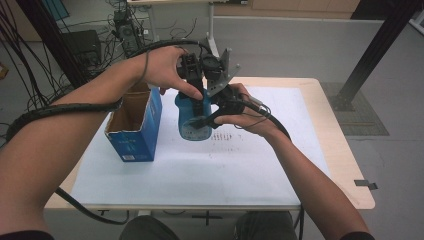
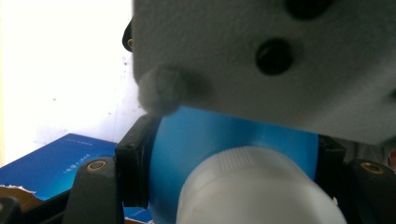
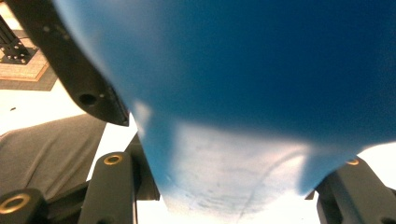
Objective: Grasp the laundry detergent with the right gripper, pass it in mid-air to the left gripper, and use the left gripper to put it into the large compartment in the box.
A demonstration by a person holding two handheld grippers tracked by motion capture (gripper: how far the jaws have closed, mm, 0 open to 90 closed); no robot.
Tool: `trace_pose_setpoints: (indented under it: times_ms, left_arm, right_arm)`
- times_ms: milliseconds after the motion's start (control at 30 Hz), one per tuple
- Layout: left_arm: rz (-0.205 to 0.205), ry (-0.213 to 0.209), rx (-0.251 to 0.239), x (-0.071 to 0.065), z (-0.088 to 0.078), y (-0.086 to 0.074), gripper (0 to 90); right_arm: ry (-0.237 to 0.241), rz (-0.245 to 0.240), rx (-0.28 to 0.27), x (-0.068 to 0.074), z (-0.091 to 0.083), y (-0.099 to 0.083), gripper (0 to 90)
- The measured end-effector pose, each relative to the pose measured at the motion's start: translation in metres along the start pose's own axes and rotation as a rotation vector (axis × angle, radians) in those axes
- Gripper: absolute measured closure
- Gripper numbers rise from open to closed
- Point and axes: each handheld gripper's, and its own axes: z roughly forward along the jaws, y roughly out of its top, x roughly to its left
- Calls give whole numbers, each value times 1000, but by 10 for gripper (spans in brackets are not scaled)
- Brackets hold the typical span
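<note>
blue plastic bottle [image 1: 192, 120] with a ribbed white cap [image 2: 252, 186] is held above the white-covered table [image 1: 200, 180], out of its open blue cardboard box [image 1: 134, 127] just to its left. right gripper [image 1: 212, 117] clamps the smooth body, left gripper [image 1: 197, 87] clamps the neck below the cap. unboxing looks done; the cap is still on, likely next.

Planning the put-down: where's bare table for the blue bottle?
Free: white sheet in front of the blue bottle, and right of it toward the table edge. Crowded: left, where the open blue box stands close beside the bottle.
</note>
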Motion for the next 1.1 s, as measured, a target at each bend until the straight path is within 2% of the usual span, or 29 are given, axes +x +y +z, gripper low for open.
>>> trace_pose_setpoints:
  times_ms: [1100]
  left_arm:
    - [-6, -10, 5, -1, -2, 0, 354]
  right_arm:
    - [24, 7, -16, 0, 0, -1, 427]
